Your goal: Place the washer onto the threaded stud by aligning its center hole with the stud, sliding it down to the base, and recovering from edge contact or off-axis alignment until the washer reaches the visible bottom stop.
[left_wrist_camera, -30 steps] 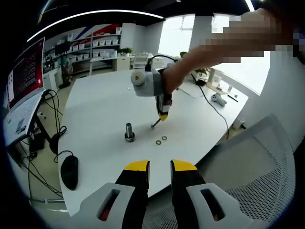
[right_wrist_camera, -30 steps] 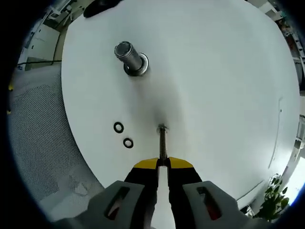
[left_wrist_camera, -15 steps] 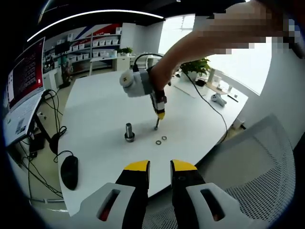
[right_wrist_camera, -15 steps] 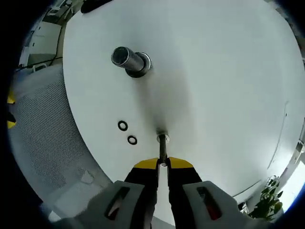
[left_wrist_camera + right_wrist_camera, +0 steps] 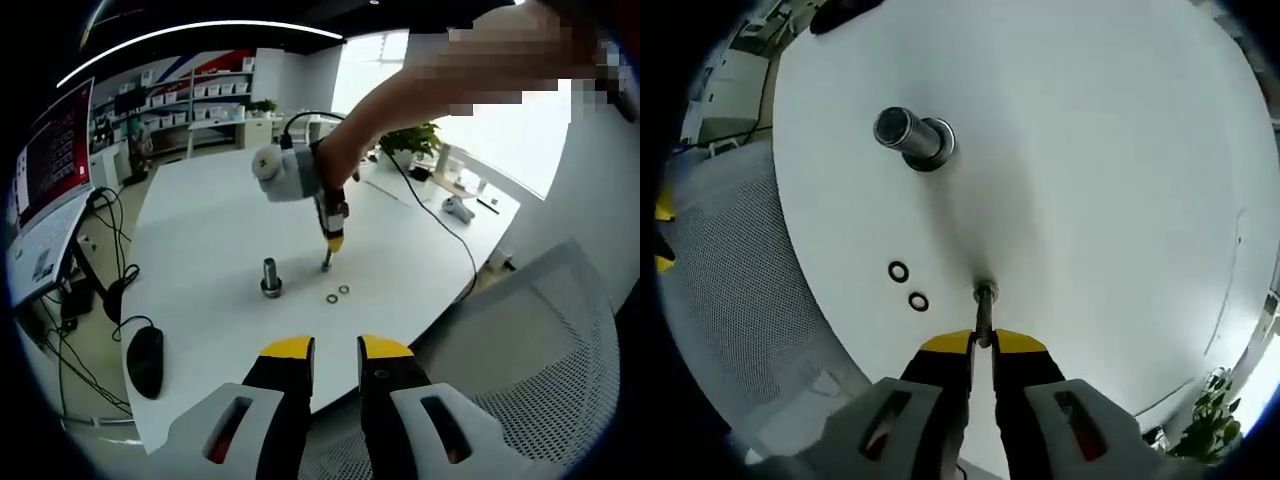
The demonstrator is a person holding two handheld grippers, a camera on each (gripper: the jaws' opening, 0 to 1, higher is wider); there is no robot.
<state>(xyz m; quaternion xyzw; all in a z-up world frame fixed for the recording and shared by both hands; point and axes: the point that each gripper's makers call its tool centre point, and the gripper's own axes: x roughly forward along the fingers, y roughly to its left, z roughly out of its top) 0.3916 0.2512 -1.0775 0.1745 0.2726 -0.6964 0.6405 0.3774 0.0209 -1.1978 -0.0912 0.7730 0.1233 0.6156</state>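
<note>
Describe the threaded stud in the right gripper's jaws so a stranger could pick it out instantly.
On the white table, near its curved edge, the right gripper pinches a thin threaded stud. Unlike the thick standing metal post and two flat washers, it is slender and held off the surface.

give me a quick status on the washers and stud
Right gripper shut on a thin threaded rod, tip above the table. Left gripper idle, off the table. Two washers lying loose beside the stud.
</note>
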